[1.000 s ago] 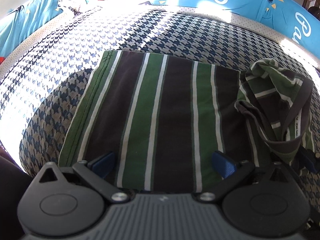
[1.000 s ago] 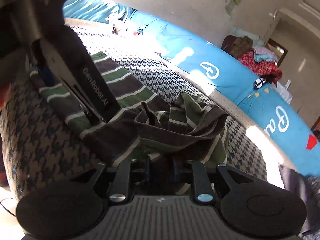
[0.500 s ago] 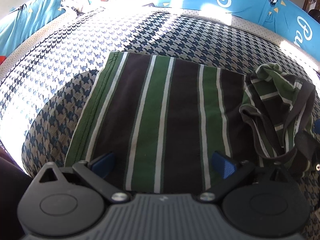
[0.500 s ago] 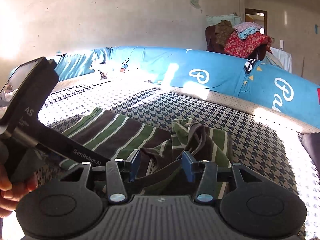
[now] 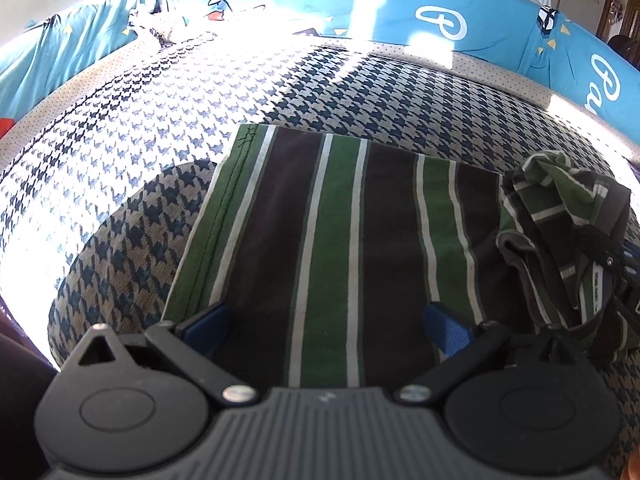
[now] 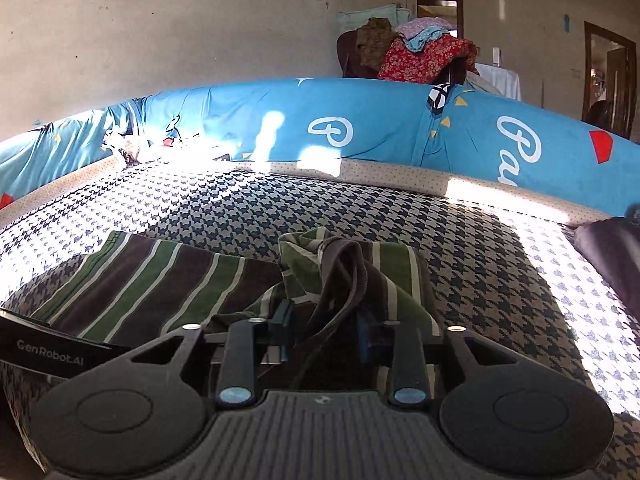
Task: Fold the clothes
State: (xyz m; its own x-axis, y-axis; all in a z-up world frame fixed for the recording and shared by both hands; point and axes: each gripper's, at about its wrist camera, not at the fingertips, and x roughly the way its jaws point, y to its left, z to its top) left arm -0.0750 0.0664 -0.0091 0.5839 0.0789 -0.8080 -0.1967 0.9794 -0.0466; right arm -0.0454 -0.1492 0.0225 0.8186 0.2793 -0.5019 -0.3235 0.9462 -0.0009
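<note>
A green, brown and white striped garment (image 5: 340,240) lies flat on the houndstooth bed cover (image 5: 160,140). Its right part is bunched up (image 5: 560,208). My left gripper (image 5: 324,320) stands open over the garment's near edge, with its blue pads (image 5: 204,320) wide apart on the flat cloth. My right gripper (image 6: 326,322) is at the bunched part (image 6: 344,268). Its jaws are closing and a brown fold of the cloth fills the gap between them. In the left wrist view the right gripper's finger (image 5: 610,256) shows at the far right, in the bunch.
A blue bolster with white lettering (image 6: 400,132) runs along the far side of the bed. Behind it a chair holds a pile of clothes (image 6: 420,52). A dark cloth (image 6: 612,256) lies at the bed's right edge. The left gripper's black body (image 6: 48,352) crosses the lower left.
My right gripper rolled from a tilt to level, opened wider, then closed again on the bunched cloth, which stands a little higher. The left gripper stayed open and hardly moved.
</note>
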